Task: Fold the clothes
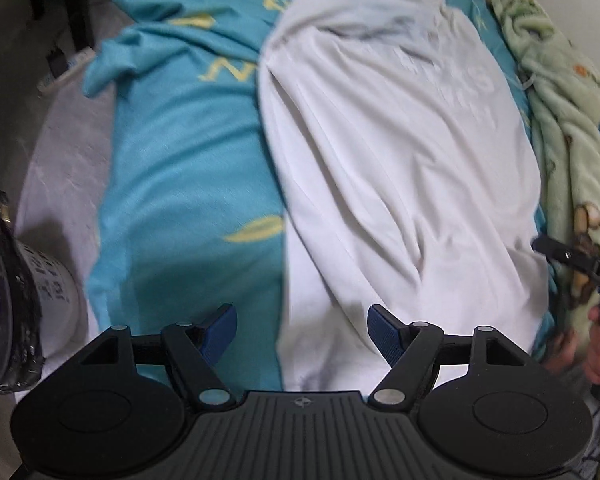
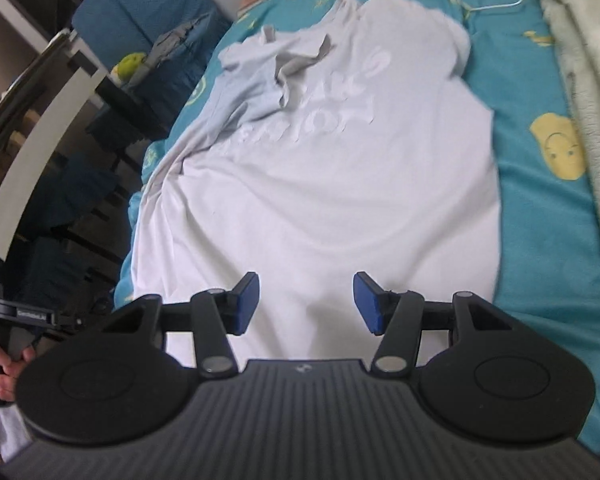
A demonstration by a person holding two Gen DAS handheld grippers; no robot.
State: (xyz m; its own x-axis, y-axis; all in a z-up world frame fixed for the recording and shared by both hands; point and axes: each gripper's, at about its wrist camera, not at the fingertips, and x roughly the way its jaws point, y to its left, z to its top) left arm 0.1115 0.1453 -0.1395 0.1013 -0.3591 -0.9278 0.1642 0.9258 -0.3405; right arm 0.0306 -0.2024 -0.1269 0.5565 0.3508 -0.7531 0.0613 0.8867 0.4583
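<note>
A white T-shirt (image 1: 400, 152) lies spread on a teal bedsheet (image 1: 188, 168), with faint lettering on its chest. It also shows in the right wrist view (image 2: 324, 168), its collar end far and rumpled. My left gripper (image 1: 302, 334) is open and empty, hovering over the shirt's near left edge. My right gripper (image 2: 306, 302) is open and empty, over the shirt's near hem. The right gripper's body and the hand holding it show at the left wrist view's right edge (image 1: 580, 264).
A green patterned blanket (image 1: 568, 120) lies bunched along the bed's right side; it looks cream in the right wrist view (image 2: 588, 64). A white cable (image 2: 480, 4) lies at the head of the bed. A white container (image 1: 48, 292) stands on the floor at left. Blue chairs (image 2: 140, 20) stand beside the bed.
</note>
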